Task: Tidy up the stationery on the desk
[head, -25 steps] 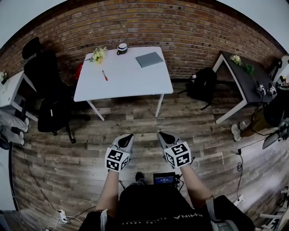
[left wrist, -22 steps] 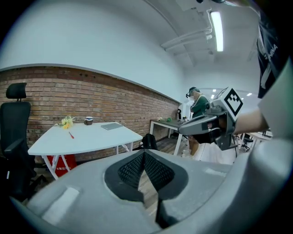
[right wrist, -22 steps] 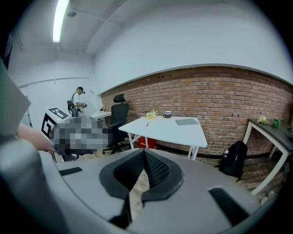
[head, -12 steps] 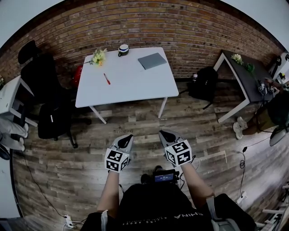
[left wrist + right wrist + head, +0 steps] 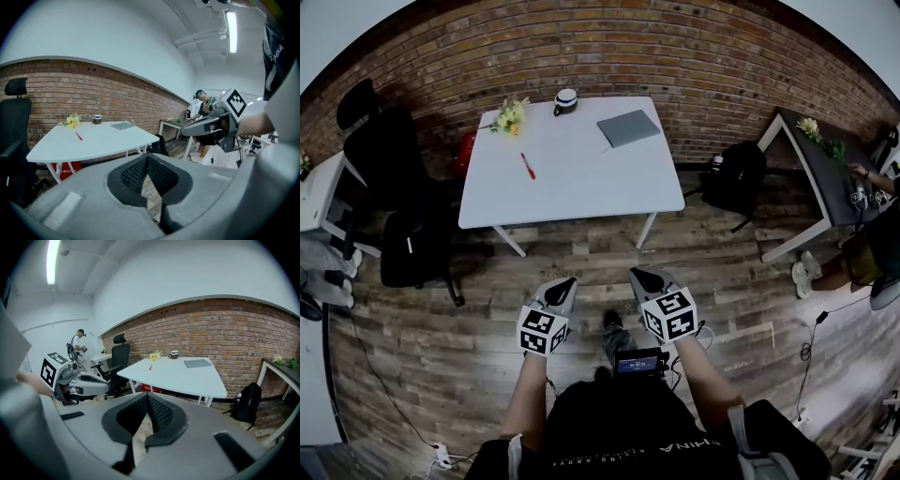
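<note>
My left gripper point(image 5: 563, 283) and right gripper point(image 5: 639, 276), pointed grey shells, black mesh pads point(image 5: 136, 173) inside the jaws, a black-and-white marker cube point(image 5: 544, 331) on each, my black T-shirt point(image 5: 619, 427) with pale lettering, short sleeves

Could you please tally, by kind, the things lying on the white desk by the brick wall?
Red pen: 1
Grey notebook: 1
Mug: 1
Bunch of yellow flowers: 1
Total: 4
</note>
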Tool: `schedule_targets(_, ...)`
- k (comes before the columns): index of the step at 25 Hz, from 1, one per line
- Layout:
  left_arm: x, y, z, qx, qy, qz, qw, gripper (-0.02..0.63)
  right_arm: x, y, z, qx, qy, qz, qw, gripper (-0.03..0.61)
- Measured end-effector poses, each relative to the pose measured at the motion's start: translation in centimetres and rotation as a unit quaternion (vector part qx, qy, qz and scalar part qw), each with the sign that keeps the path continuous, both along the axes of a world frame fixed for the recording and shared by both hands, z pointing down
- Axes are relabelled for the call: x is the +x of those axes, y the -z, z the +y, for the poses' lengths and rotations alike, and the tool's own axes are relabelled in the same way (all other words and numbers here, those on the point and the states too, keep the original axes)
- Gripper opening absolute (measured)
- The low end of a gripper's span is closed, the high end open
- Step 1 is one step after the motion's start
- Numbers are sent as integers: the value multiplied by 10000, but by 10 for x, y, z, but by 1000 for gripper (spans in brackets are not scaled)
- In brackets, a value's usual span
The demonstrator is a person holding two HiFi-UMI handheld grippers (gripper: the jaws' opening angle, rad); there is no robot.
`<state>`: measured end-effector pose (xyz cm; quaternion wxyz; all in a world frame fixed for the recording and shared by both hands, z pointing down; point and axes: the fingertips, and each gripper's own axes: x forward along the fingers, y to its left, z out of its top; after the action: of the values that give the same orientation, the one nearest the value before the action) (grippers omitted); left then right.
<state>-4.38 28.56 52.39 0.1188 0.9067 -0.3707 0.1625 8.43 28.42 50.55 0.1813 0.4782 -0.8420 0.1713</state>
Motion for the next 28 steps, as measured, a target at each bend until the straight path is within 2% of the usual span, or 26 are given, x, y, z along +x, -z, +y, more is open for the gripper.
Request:
schedule_targets(6,-1,5,-58,-33,196,-57,9998,6,-3,4,-61,-41,201,-72,9998,9)
schedule_targets(18,20,13,-188,-45,413,-180,9990,6,17,5,-199,-99,405,-163,9990,9)
schedule_targets(28,22,8,-235,-124,556,-302,9979,6,23,-2,-254,-230,537,-198,9981,9)
